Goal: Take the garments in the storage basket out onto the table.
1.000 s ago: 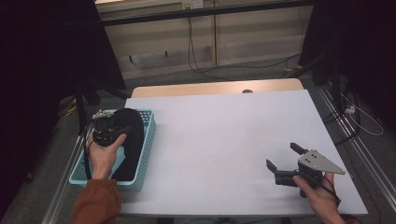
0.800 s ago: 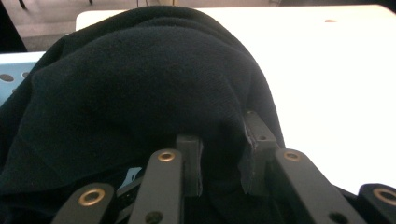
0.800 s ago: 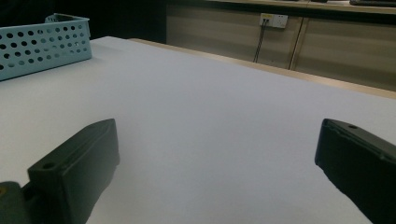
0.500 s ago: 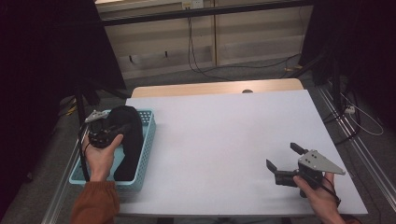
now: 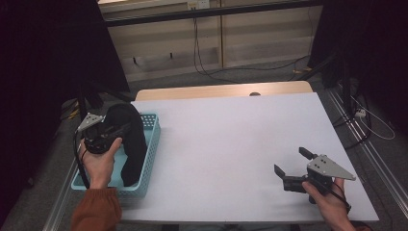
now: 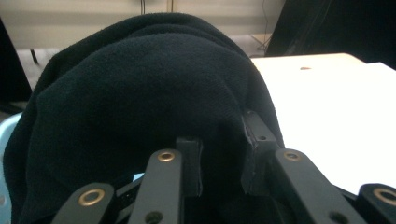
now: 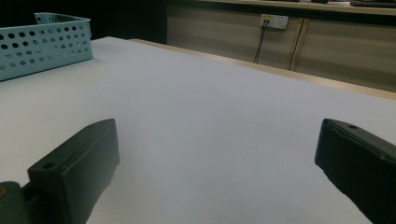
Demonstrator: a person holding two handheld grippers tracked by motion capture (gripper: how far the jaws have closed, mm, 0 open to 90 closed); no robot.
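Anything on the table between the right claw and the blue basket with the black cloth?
Nothing. In the high view, bare white tabletop runs from the open right claw to the perforated light-blue plastic basket, where the left claw grips the black fleece cloth.

Cloth [image 5: 131,139]: plain black, fuzzy knit, no pattern.
Basket [image 5: 150,139]: light turquoise blue, its walls dotted with rows of small round holes.
Surface [image 5: 231,154]: plain white sheet, with a pale wooden strip along the far edge.
Left tool [image 5: 118,131]: black, with brass-coloured rivets and a grey plate on top.
Right tool [image 5: 288,166]: black, topped by a grey three-cornered plate.
Sleeve [image 5: 96,211]: rust orange, at the near left corner.
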